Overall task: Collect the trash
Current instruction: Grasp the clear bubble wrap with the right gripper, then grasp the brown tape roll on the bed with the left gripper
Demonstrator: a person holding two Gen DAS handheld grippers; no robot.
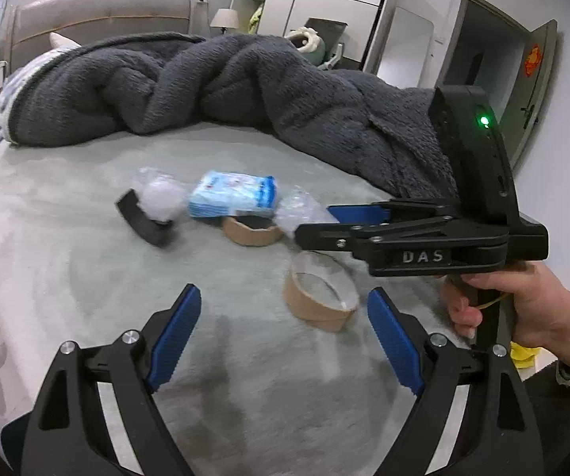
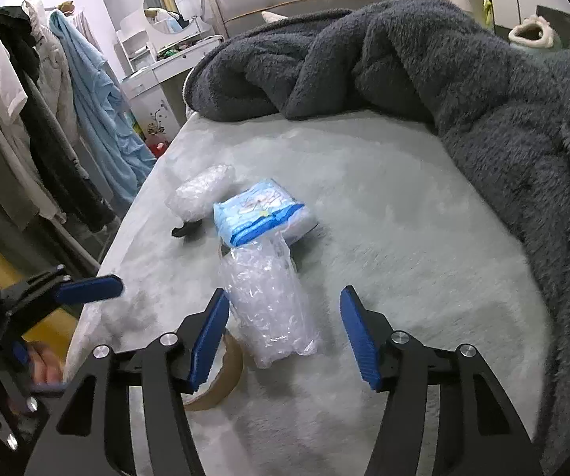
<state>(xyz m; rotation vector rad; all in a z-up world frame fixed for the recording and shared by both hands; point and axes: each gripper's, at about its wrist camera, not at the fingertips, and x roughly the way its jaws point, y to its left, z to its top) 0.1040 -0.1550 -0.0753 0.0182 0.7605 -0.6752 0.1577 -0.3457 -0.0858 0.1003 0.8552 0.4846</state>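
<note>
Trash lies on a pale grey bed cover (image 1: 66, 261). A cardboard tape ring (image 1: 320, 297) lies just ahead of my open, empty left gripper (image 1: 285, 309). Behind it are a second tape ring (image 1: 251, 230), a blue tissue pack (image 1: 233, 194), a black curved piece (image 1: 142, 218) and a clear plastic wad (image 1: 162, 196). My right gripper (image 2: 285, 317) is open, its jaws either side of a crumpled clear plastic bag (image 2: 269, 301). In the right wrist view the tissue pack (image 2: 261, 210), a bubble-wrap wad (image 2: 201, 190) and a tape ring (image 2: 221, 377) also show.
A heaped dark grey fleece blanket (image 1: 245, 83) covers the far side and right of the bed, also in the right wrist view (image 2: 503, 119). Clothes (image 2: 66, 99) hang at the left beside a white dresser (image 2: 154, 75). A headboard (image 1: 98, 12) and a door (image 1: 522, 79) stand behind.
</note>
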